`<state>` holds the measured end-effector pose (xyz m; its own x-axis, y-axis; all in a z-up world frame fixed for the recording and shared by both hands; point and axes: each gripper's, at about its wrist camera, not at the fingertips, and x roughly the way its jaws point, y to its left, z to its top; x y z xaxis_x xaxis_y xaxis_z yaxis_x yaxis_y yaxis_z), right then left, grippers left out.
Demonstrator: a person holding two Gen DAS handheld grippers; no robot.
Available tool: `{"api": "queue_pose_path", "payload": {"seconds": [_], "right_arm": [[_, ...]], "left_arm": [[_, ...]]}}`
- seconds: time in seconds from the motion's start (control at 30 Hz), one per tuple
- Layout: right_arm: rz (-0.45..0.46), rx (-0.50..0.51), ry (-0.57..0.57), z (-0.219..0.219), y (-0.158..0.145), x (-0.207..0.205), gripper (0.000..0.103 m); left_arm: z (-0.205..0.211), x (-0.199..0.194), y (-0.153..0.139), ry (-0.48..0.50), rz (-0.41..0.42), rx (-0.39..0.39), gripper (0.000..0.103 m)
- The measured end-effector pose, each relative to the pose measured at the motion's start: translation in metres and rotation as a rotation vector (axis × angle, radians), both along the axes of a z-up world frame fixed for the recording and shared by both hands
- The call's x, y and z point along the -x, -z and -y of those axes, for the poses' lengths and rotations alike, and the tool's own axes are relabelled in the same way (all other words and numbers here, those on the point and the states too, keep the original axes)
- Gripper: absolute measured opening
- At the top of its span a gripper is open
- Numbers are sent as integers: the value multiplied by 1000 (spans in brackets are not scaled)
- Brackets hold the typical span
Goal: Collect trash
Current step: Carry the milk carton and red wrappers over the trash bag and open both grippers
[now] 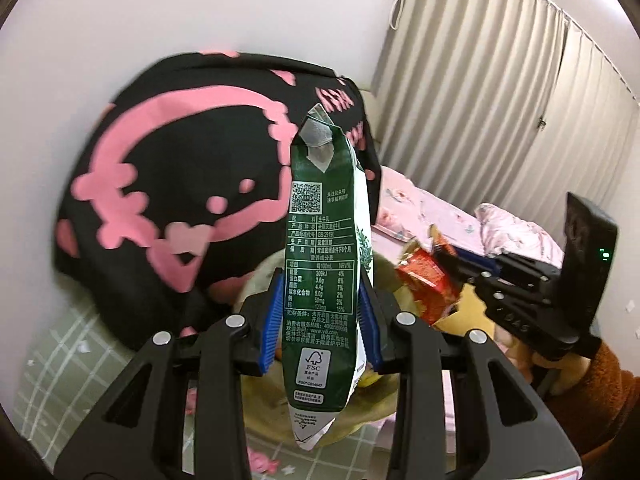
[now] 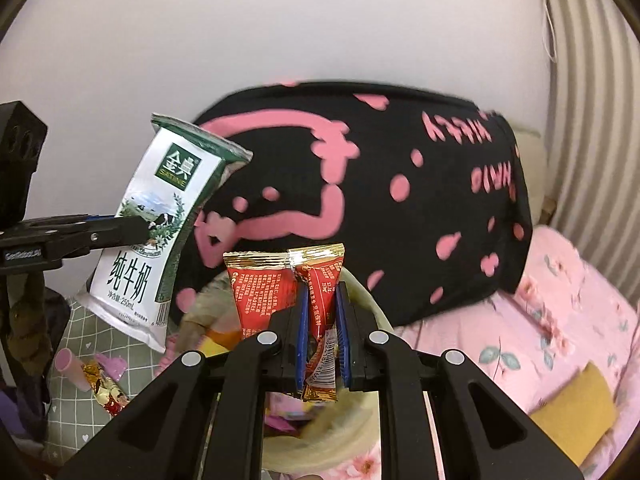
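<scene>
A large black cushion with pink markings (image 2: 360, 200) leaned against the pale wall and serves here as the landmark. To its right hung ribbed beige curtains (image 1: 500, 100), and below and right of it spread a bed with pink floral bedding (image 2: 560, 320). A grey-green checked cloth (image 1: 72, 344) lay below the cushion's left edge. In front of the cushion's lower edge sat a blurred, pale round bin (image 2: 332, 444) with scraps inside. Before the cushion's middle in the left wrist view, a crumpled green-and-white milk carton (image 1: 320, 272) stood upright with its torn top uppermost, clamped by its sides between the blue pads of the left gripper (image 1: 320, 324), whose fingers (image 1: 270, 320) pressed on it. To the right of the cushion's lower corner in that view, the right gripper (image 2: 321, 340) was held in a hand with a brown sleeve (image 1: 608, 392); its fingers (image 2: 302, 340) were closed tightly on a red-and-gold snack wrapper (image 2: 320, 300), which stood up just under the cushion's lower edge above the bin. Left of the bin, on the checked cloth, lay a small pink cylinder (image 2: 68, 362) and a gold-and-red candy wrapper (image 2: 106, 390).
</scene>
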<state>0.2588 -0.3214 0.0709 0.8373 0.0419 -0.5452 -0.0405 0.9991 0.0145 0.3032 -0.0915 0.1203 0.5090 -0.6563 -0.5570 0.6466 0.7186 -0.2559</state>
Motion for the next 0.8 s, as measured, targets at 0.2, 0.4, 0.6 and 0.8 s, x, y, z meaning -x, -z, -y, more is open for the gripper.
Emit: {"api": "queue_pose_path", "payload": {"seconds": [0.2, 0.4, 0.6, 0.8], "right_arm": [[-74, -26, -35, 4, 29, -18, 14], [-101, -60, -108, -3, 44, -41, 21], [-92, -75, -112, -2, 46, -40, 41], [-51, -57, -19, 15, 40, -19, 42]], "left_arm": [[27, -7, 12, 24, -36, -2, 32], [26, -21, 24, -16, -70, 2, 32], [25, -33, 36, -30, -118, 21, 32], [45, -35, 54, 7, -149, -20, 32]]}}
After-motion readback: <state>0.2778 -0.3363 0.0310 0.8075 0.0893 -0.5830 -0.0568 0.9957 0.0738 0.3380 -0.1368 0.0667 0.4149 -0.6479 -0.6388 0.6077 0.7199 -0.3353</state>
